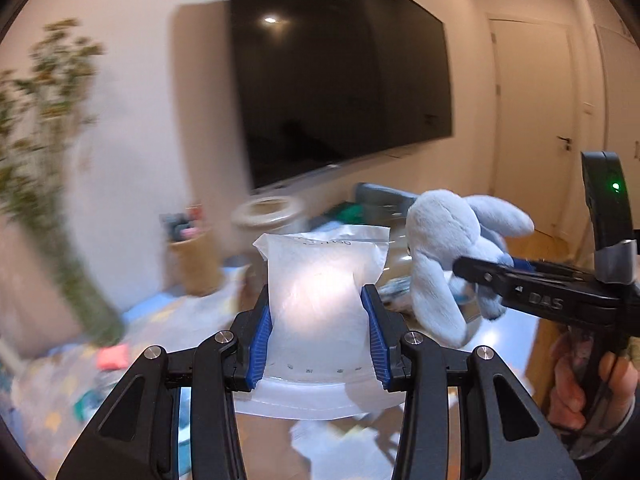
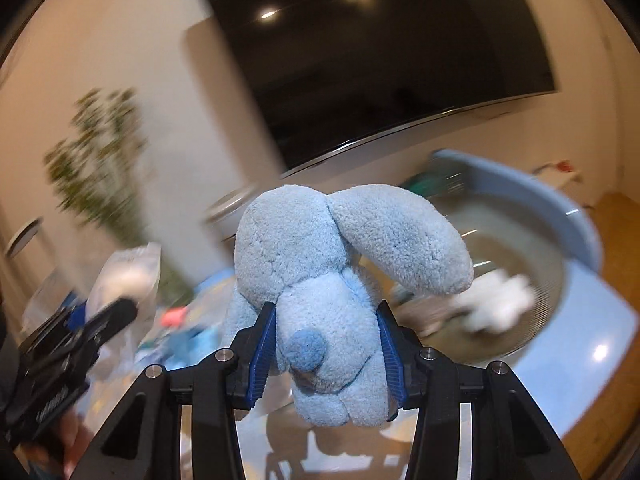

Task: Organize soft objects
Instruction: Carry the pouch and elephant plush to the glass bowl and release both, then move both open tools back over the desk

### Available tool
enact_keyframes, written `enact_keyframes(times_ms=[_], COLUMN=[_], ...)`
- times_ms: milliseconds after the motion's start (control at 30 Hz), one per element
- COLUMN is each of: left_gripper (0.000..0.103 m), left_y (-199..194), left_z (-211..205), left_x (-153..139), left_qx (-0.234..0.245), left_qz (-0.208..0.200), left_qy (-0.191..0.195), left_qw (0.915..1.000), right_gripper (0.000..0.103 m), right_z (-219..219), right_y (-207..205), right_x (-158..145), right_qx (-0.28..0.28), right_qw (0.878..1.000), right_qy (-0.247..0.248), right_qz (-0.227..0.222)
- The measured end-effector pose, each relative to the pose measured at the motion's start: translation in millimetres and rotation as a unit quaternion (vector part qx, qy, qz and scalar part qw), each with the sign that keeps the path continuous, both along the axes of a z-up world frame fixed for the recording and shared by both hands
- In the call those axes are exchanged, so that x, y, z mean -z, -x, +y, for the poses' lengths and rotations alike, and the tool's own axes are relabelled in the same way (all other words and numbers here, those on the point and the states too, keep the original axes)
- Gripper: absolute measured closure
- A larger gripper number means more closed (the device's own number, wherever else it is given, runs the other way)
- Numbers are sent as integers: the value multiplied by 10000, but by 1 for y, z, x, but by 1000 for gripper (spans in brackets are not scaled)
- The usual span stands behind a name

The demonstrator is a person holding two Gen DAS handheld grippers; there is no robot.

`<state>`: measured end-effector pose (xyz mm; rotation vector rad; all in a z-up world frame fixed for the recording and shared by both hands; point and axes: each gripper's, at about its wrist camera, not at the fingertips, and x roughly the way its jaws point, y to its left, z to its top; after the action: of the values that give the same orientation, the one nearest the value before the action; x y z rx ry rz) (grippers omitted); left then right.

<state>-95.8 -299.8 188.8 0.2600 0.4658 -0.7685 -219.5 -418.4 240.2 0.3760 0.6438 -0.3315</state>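
Right wrist: plush dog (image 2: 320, 300) lifted above table edge (image 2: 600, 392).

The frosted translucent plastic bag (image 1: 320, 300) is looking smooth and faintly glossy; the pale blue plush dog (image 2: 320, 304) is showing nubbly, matt cloth; the ribbed blue fingers (image 2: 264, 352) are looking rubbery beside matt black plastic.

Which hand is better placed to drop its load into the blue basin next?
Right, probably. The right tool holds the blue plush dog nearest the blue basin; the left tool, gripping the white bag, sits farther away.
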Motion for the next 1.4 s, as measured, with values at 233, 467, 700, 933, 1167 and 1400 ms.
enact_keyframes(times_ms=[233, 467, 700, 933, 1167, 1400], left_gripper=[64, 49, 29, 29, 29, 29], left_y=[-22, -46, -40, -29, -36, -50], left_z=[-87, -137, -121, -43, 73, 168], left_x=[9, 29, 36, 13, 4, 14], left_qx=[405, 614, 890, 649, -263, -1365], left_qz=[234, 496, 626, 498, 524, 717], left_qy=[-140, -260, -347, -80, 245, 489], left_qw=[9988, 9965, 9935, 9966, 9980, 9868], right_gripper=[56, 56, 27, 14, 13, 14], right_z=[-74, -96, -103, -98, -102, -93], right_y=[-3, -23, -23, -44, -83, -95], right_x=[-3, 9, 13, 21, 55, 64], right_qx=[1068, 1430, 1501, 1448, 1472, 1404], right_qw=[9933, 9849, 9850, 9774, 9698, 9750], right_qy=[192, 631, 677, 1487, 1665, 1344], right_qz=[386, 741, 524, 392, 1001, 1079])
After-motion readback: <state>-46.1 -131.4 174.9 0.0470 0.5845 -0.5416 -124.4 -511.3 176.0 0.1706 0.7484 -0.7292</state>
